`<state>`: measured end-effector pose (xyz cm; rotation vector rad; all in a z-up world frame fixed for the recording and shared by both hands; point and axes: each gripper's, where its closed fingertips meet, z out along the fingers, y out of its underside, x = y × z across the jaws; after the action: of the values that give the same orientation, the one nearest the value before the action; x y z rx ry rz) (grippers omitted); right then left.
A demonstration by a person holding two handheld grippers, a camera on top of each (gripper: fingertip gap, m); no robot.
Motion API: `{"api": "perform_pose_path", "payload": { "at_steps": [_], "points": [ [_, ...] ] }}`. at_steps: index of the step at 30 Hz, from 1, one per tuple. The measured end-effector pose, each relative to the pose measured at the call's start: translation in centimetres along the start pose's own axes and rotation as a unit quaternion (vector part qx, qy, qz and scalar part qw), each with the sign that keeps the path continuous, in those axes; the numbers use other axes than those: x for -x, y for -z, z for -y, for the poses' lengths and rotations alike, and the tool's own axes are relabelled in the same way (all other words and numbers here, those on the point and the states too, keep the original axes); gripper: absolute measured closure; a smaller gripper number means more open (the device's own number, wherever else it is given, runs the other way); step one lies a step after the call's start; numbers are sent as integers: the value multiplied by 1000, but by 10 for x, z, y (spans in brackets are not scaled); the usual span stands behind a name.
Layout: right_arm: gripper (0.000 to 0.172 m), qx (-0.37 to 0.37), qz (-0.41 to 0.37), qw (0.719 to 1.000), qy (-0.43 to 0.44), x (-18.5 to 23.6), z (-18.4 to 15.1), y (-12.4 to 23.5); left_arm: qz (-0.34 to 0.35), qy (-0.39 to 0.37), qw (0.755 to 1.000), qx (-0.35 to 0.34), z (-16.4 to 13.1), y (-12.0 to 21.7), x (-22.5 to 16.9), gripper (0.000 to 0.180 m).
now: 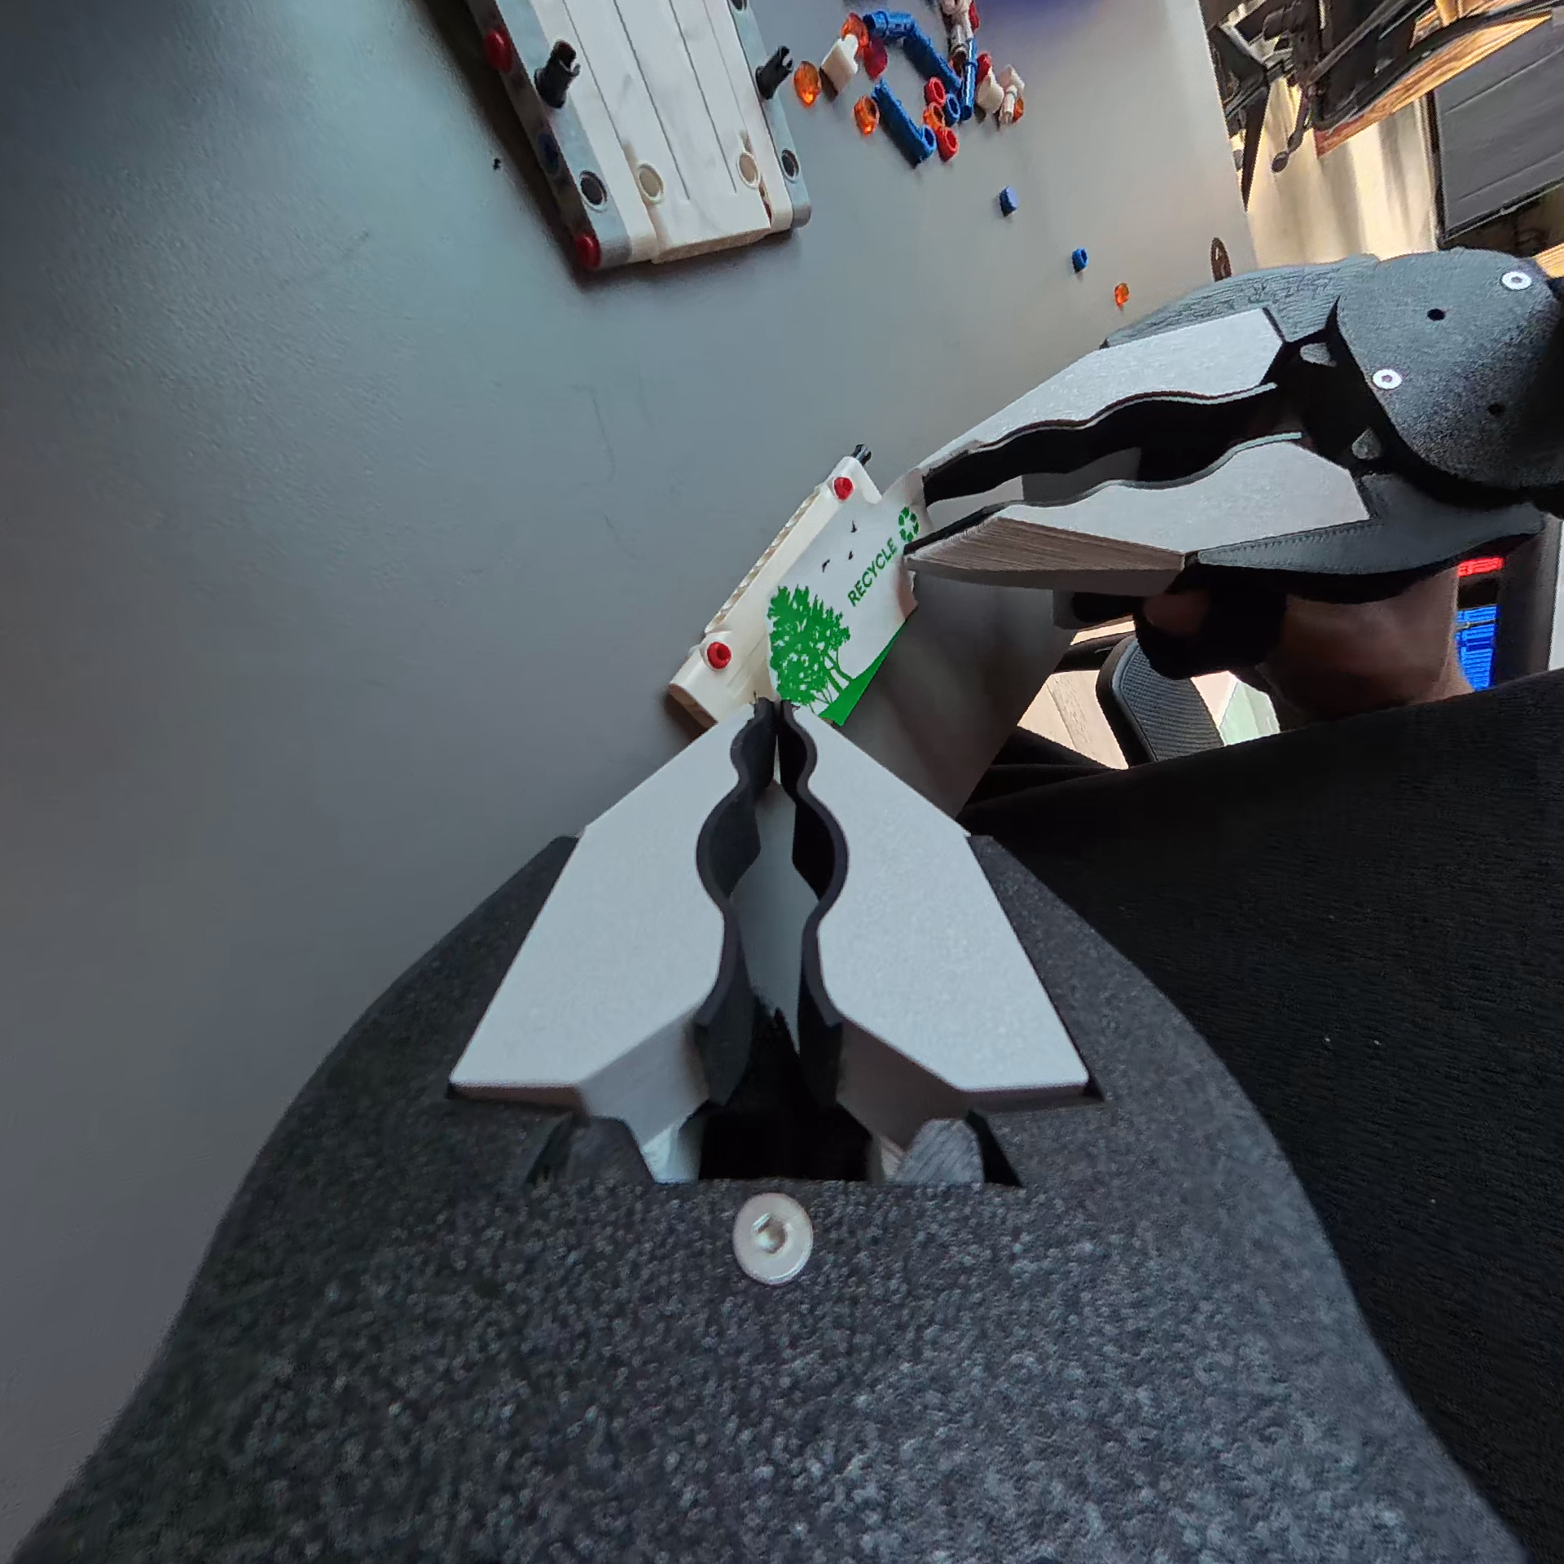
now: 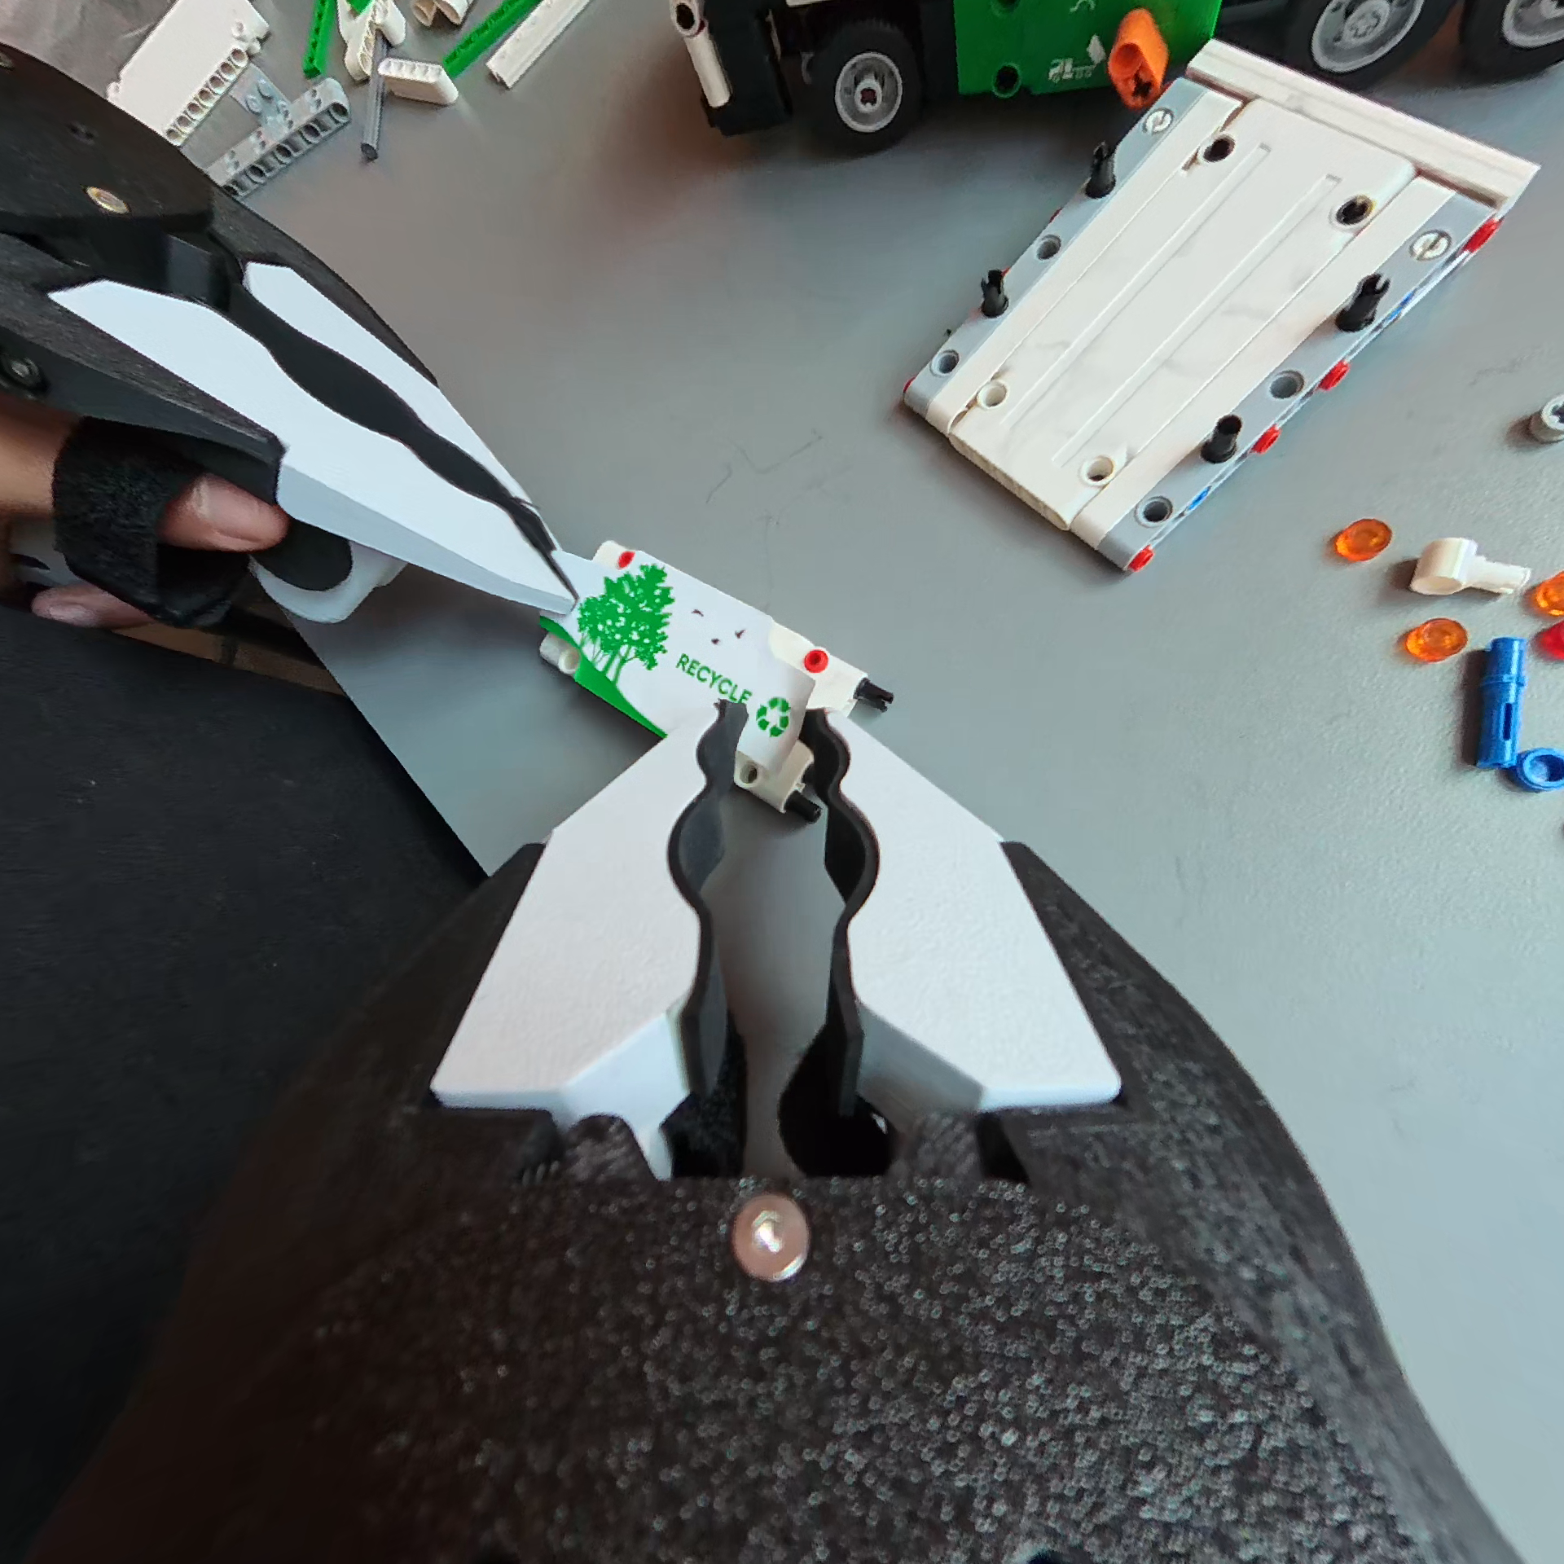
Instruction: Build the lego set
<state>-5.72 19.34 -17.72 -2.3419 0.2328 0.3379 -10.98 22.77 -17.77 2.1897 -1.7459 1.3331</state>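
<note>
Lying on the grey table top near its front edge is a small white brick-built panel with a green tree sticker and red pins, and both grippers meet at it. The left gripper has its fingers clenched together, and their tips pinch the tree end of the panel's sticker. The right gripper stands at the other end, the one with the green arrow sign; its black pads are parted on both sides of that end, and I cannot tell if they press on it. A gloved hand grips the left tool. At about 2 o'clock from the panel lies a bigger white and grey studded plate. Loose orange, blue and white small parts are scattered at 3 o'clock, and a green toy truck stands at 12 o'clock.
</note>
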Motion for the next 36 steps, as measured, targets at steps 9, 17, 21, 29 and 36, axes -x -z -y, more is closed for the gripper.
{"api": "perform_pose_path", "payload": {
  "at_steps": [9, 17, 21, 29, 36],
  "points": [
    [143, 8, -46, 999, 20, -11, -1, 2, 14, -4, 1000, 2, 2, 2, 7, 180],
    [148, -15, -15, 1000, 6, -6, 5, 6, 11, -2, 1000, 2, 2, 1, 6, 180],
    [149, -14, 7, 1000, -1, -1, 5, 6, 12, -2, 1000, 2, 2, 1, 6, 180],
    [160, -11, 13, 1000, 3, 1, 6, 0, 11, -1, 1000, 1, 2, 2, 6, 180],
    [172, -15, 32, 999, 3, 7, 9, 2, 6, -2, 1000, 0, 2, 2, 4, 180]
  ]
}}
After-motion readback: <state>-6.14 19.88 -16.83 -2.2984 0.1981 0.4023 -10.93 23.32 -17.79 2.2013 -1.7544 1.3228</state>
